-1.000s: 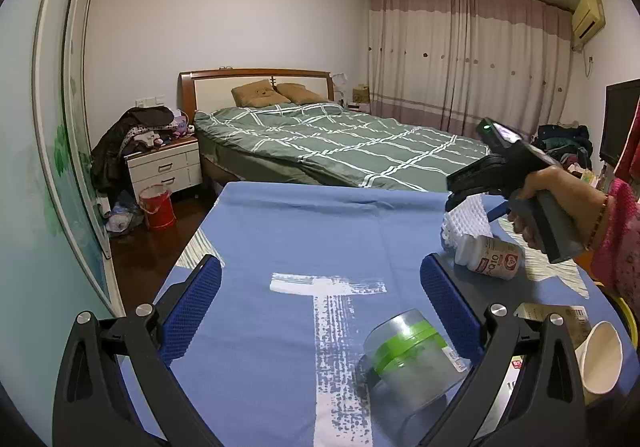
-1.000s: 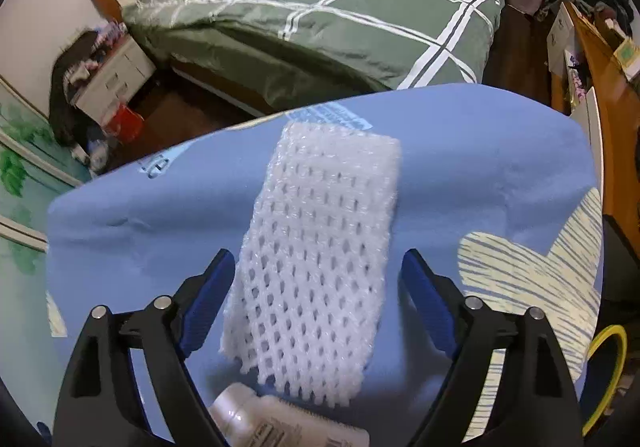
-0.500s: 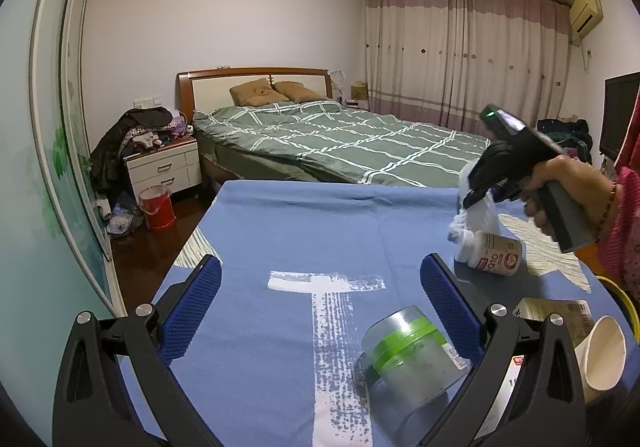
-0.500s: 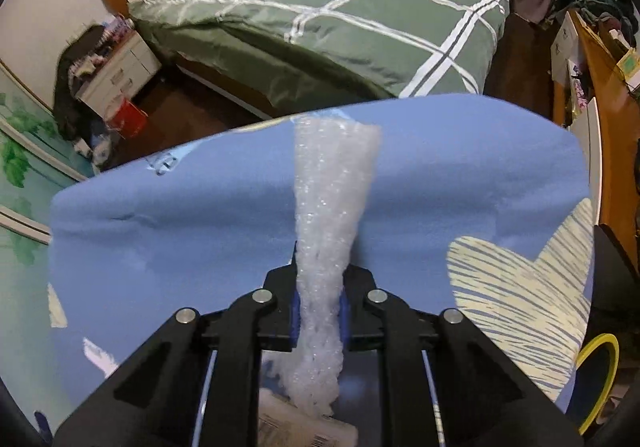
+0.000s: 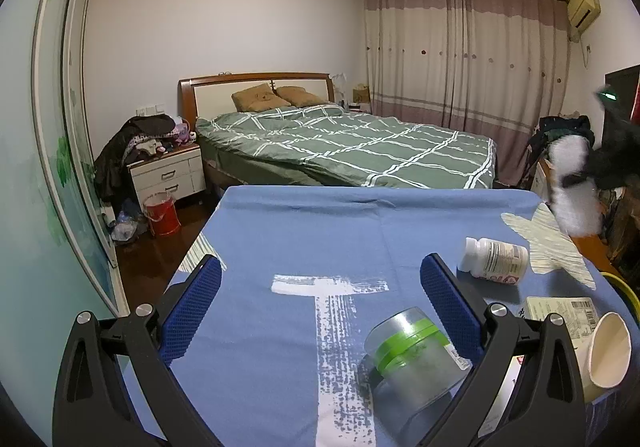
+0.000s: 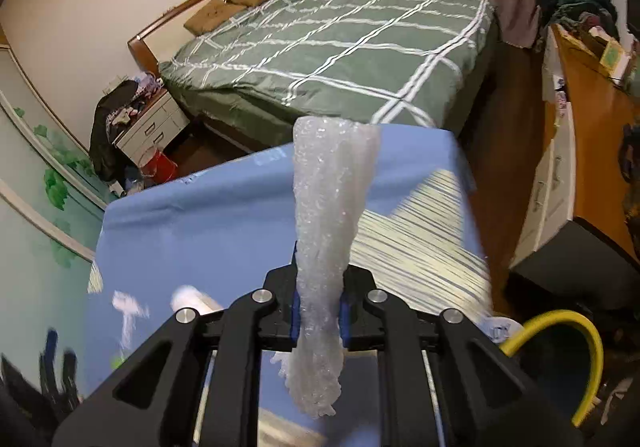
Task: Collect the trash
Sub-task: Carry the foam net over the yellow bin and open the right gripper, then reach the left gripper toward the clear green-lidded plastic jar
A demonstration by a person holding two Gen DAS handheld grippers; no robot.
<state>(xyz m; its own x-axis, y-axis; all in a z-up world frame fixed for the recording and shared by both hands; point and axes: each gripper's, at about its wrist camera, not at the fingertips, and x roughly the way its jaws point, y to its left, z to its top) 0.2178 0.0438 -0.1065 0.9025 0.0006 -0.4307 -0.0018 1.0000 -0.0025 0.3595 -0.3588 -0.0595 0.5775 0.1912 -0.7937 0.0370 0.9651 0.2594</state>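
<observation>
- My right gripper (image 6: 319, 313) has its jaws clamped on the white foam net (image 6: 328, 231); they have just been closing, and the net is pinched flat between the blue pads, sticking out in front and hanging below them.
- In the left view the same net (image 5: 573, 187) is a blurred white shape off the desk's far right corner, clear of the blue cloth (image 5: 304, 231).
- My left gripper (image 5: 320, 293) hangs over the near part of the desk with its jaws wide and nothing between the pads.
- Between those fingers the cloth is bare apart from a white printed T mark, so I have open room ahead right up to the far edge.
- The crowding is all on my right: a clear jar with a green band (image 5: 412, 351) lies on its side just inside the right finger, and a white bottle (image 5: 494, 259) lies on its side further out.
- A paper cup (image 5: 608, 351) lies tipped near the right edge, beside a flat packet (image 5: 560, 313).
- Beyond the far edge is a strip of dark floor, then the bed (image 5: 352, 147).
- Off the desk's right edge, a yellow rim (image 6: 576, 331) curves below my right gripper; what it belongs to I cannot tell.
- A wooden cabinet (image 6: 592, 115) lines the right side, leaving a narrow gap of floor beside the bed.
</observation>
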